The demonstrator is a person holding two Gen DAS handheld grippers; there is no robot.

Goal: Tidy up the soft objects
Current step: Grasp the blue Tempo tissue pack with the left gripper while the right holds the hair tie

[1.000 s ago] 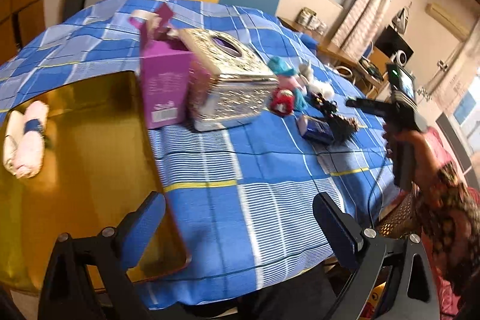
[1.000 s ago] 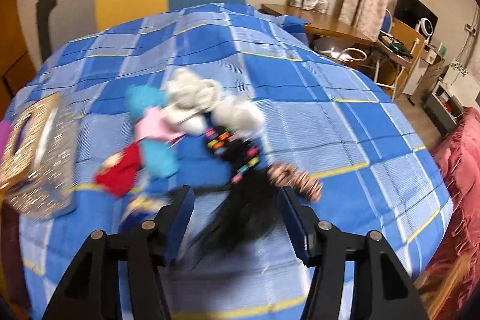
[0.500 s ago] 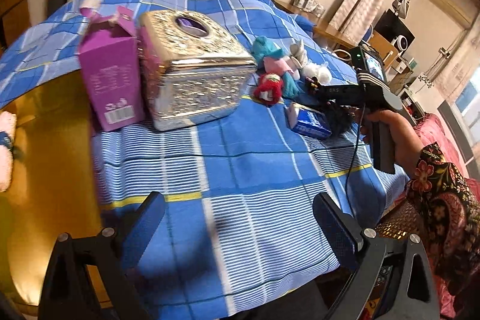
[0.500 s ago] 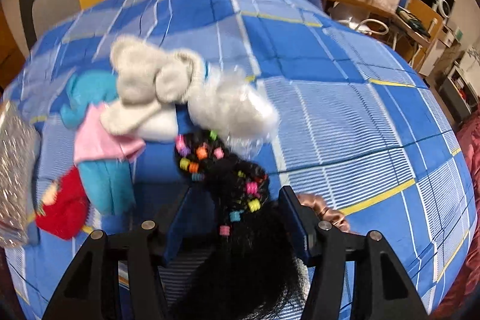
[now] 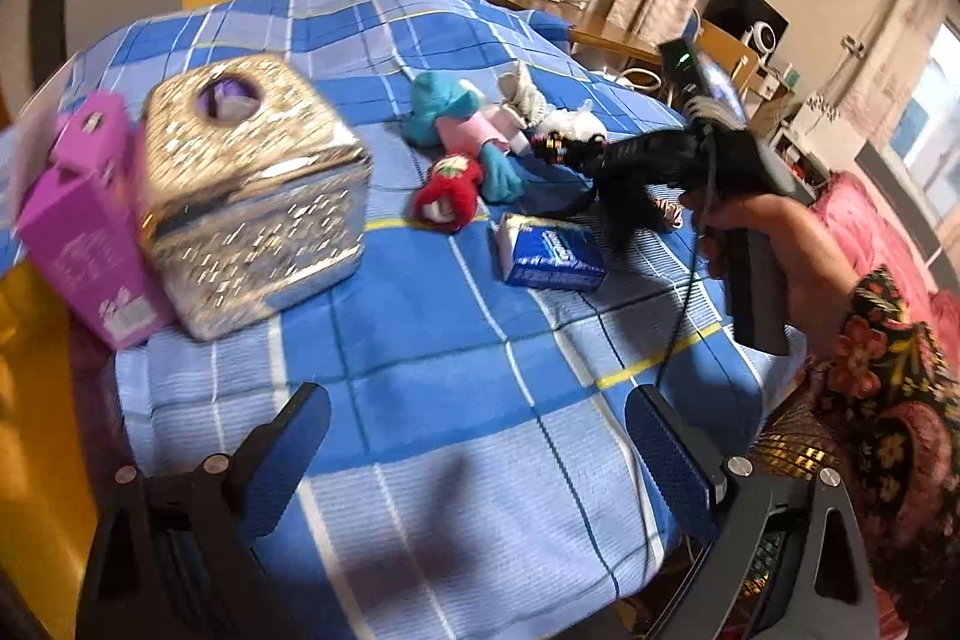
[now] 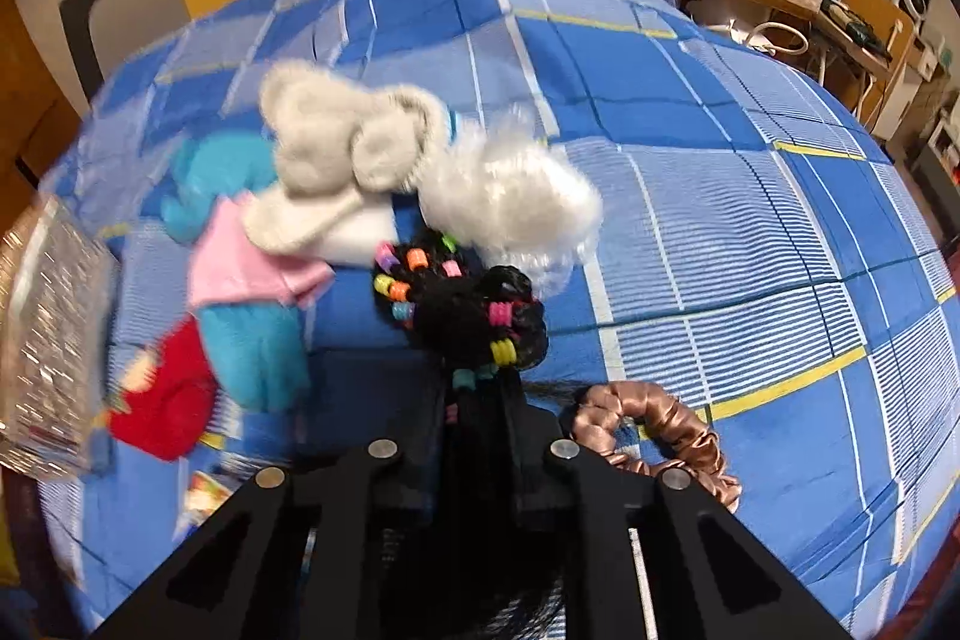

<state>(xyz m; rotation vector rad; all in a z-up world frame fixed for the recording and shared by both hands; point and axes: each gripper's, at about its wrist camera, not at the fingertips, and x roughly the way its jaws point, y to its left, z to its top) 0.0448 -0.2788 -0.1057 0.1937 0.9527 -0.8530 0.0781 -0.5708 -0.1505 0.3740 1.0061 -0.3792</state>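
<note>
Surface: blue plaid tablecloth (image 5: 468,316), window and desk clutter behind; I read both wrist views.
Right claw: right gripper (image 6: 480,394) clamped narrow on the black beaded hairpiece (image 6: 462,304), beaded bun ahead of the tips, loose hair trailing under the body.
Left claw: left gripper (image 5: 474,454) spread wide, holding nothing, low at 6 o'clock.
Pile: grey plush (image 6: 348,142), white fluffy wig (image 6: 510,202), teal-pink plush (image 6: 240,280), red plush (image 6: 168,406) at 10 to 12 o'clock of the hairpiece.
Extras: satin scrunchie (image 6: 654,430) at 4 o'clock; tissue pack (image 5: 552,256); glitter tissue box (image 5: 252,184); pink carton (image 5: 84,232).
Handling: I judge it light, limp, slippery; grip at the dense bun, not the strands.
</note>
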